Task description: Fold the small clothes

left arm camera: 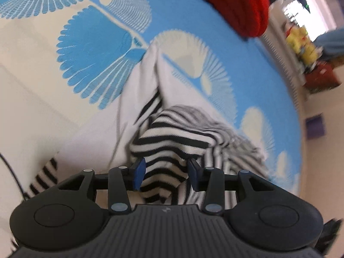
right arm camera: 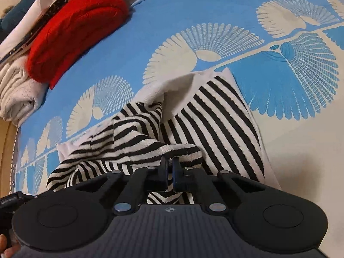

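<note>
Right tool (right arm camera: 169, 176) pinching striped garment (right arm camera: 215, 116), crumpled

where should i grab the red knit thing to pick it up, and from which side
Take the red knit garment by its rounded folded edge facing the open blue bedspread, coming from that side. Its other side butts against the stacked white clothes, so there is little room there, while the thick fold looks easy for the jaws to pinch.
</note>
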`<state>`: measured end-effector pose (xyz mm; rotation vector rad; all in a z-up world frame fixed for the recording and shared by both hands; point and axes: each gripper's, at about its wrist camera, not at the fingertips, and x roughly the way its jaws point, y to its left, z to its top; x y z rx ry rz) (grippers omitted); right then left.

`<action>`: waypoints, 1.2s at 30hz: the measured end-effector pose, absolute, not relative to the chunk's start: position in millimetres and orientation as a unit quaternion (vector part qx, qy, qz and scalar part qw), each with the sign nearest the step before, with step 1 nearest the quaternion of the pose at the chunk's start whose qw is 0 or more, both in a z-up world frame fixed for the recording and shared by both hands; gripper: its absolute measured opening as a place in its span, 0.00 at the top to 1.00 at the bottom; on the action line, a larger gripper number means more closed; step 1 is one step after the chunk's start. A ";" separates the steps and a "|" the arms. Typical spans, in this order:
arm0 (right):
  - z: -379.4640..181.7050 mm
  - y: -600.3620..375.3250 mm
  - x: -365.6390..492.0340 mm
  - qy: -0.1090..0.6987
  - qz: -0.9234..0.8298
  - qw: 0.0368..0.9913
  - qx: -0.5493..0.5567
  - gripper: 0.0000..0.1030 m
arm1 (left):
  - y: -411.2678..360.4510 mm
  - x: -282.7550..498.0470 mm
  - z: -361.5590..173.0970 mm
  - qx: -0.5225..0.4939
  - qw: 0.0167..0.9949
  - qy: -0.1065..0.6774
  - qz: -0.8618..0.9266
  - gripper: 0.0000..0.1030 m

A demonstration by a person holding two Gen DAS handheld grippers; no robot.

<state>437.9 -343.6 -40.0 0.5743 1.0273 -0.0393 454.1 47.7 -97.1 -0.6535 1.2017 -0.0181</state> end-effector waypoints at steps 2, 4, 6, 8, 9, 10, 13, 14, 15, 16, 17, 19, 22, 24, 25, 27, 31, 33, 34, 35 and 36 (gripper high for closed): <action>-39.5 -344.4 437.0 0.482 -0.013 0.832 0.276 0.99 | 46.1 453.3 -98.0 -0.292 0.782 0.551 -0.003 0.97; -30.5 -349.2 433.8 0.455 0.001 0.839 0.300 0.99 | 42.3 453.2 -87.5 -0.275 0.802 0.531 -0.017 0.97; -14.6 -356.3 428.3 0.409 0.023 0.852 0.325 0.99 | 39.6 451.1 -72.4 -0.263 0.826 0.498 -0.031 0.97; 1.0 -364.3 420.0 0.358 0.040 0.867 0.343 0.99 | 44.8 444.9 -52.7 -0.295 0.848 0.436 -0.061 0.98; 7.8 -371.6 413.9 0.328 0.048 0.871 0.361 0.99 | 46.9 441.3 -44.7 -0.307 0.856 0.410 -0.074 0.98; 10.6 -379.0 408.7 0.309 0.052 0.869 0.382 0.99 | 49.3 438.1 -34.0 -0.311 0.866 0.381 -0.090 0.98; -4.9 -406.3 401.8 0.329 0.035 0.826 0.456 0.99 | 52.1 440.4 -28.8 -0.299 0.863 0.390 -0.116 0.98; -15.7 -412.0 403.0 0.367 0.014 0.811 0.456 0.99 | 51.3 446.1 -39.6 -0.280 0.847 0.438 -0.112 0.97; -30.5 -415.2 404.3 0.418 -0.009 0.792 0.444 0.99 | 49.9 450.2 -54.4 -0.250 0.829 0.491 -0.096 0.97; -48.0 -416.2 404.9 0.474 -0.030 0.772 0.423 0.99 | 48.8 452.2 -74.3 -0.213 0.807 0.547 -0.069 0.97; -65.8 -415.6 403.4 0.520 -0.052 0.752 0.402 0.99 | 49.9 451.7 -97.3 -0.184 0.779 0.598 -0.035 0.97; -85.1 -414.7 397.3 0.560 -0.089 0.734 0.374 0.99 | 52.3 450.0 -115.5 -0.159 0.760 0.630 0.003 0.93; -69.0 -410.7 398.2 0.541 -0.112 0.773 0.312 0.94 | 48.8 449.4 -97.9 -0.137 0.790 0.597 -0.016 0.86; -46.7 -411.7 399.9 0.494 -0.114 0.804 0.311 0.90 | 51.6 447.8 -76.3 -0.147 0.826 0.544 -0.024 0.81; -34.3 -410.1 400.3 0.464 -0.107 0.823 0.309 0.89 | 51.1 446.8 -66.8 -0.153 0.842 0.517 -0.031 0.79; -18.2 -400.6 400.5 0.422 -0.081 0.854 0.292 0.82 | 48.6 444.0 -54.2 -0.175 0.862 0.473 -0.050 0.79; -16.3 -381.8 406.8 0.411 -0.013 0.860 0.302 0.78 | 30.5 443.8 -49.4 -0.170 0.873 0.451 -0.079 0.76; -28.6 -375.0 411.0 0.430 0.010 0.844 0.320 0.78 | 23.1 448.9 -68.8 -0.138 0.861 0.485 -0.062 0.76; -36.5 -371.6 413.6 0.444 0.014 0.837 0.321 0.78 | 23.3 450.7 -86.0 -0.119 0.844 0.521 -0.038 0.76; -48.0 -368.7 417.8 0.466 0.010 0.828 0.312 0.78 | 22.7 452.0 -107.0 -0.094 0.819 0.566 -0.002 0.76; -58.5 -367.2 420.2 0.495 -0.008 0.818 0.293 0.78 | 23.0 450.8 -124.0 -0.075 0.798 0.597 0.023 0.72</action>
